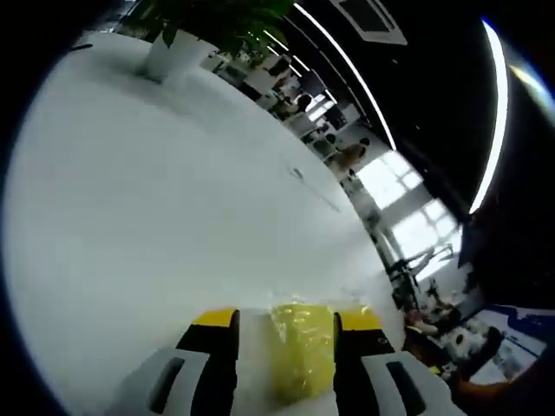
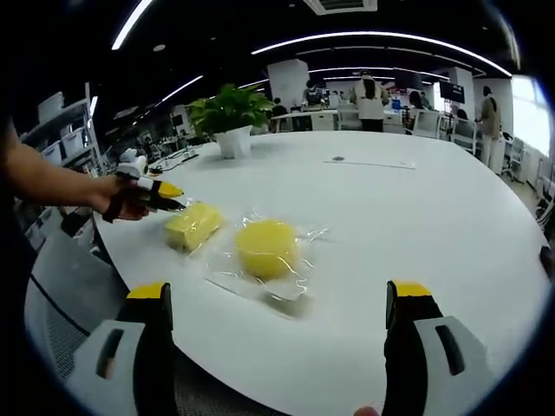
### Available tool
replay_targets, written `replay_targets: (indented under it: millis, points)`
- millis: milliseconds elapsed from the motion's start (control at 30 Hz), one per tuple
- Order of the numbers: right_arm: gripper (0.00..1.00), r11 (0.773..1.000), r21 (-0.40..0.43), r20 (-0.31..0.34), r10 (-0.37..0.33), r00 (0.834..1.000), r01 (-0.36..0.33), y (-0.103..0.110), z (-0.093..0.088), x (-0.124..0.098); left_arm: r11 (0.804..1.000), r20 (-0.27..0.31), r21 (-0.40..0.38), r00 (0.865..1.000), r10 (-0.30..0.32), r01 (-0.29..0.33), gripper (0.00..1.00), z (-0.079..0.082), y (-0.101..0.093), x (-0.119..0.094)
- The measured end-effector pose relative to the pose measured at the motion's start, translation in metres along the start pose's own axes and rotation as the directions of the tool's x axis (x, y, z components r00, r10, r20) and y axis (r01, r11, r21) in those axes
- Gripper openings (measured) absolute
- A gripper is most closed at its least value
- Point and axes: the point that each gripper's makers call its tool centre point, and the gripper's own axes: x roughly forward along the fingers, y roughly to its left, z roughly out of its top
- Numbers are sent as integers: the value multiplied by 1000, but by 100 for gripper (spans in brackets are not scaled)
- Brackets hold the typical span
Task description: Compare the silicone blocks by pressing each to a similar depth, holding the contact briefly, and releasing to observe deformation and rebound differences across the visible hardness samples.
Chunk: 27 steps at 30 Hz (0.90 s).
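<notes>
left gripper (image 1: pixel 286 322) jaws clasp glossy wrapped yellow rectangular block (image 1: pixel 302 355) | right gripper (image 2: pixel 277 299) wide open | round yellow block (image 2: pixel 266 247) mid-frame, crinkly film | white table (image 2: pixel 416 208)

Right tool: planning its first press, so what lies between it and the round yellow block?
Bare white table in the right gripper view; the open right tool hangs just short of the bagged round block.

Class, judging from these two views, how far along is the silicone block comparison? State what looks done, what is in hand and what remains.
Done: nothing shows as finished. In hand: the left gripper has its jaws on either side of the rectangular yellow block, though whether it squeezes it is unclear. Left: the round yellow sample lies untouched in its clear wrap on the white table, ahead of the open right gripper.
</notes>
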Motion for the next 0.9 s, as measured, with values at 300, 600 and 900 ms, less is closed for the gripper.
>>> replay_targets:
  millis: [300, 600, 900]
  points:
    - [94, 1000, -10, -8, -3, 1000, 3, 0, -1, 0, 985, -5, -170, 1000, -16, 15, 14, -2, 4, 16]
    - [94, 1000, -7, -6, -5, 1000, 5, -1, -1, -1, 960, 0, -254, 993, -119, 115, 1, -16, -9, 16]
    - [93, 1000, -3, -3, -9, 1000, 9, -2, 0, -1, 975, -7, -204, 995, -96, 92, 0, -19, -18, 12]
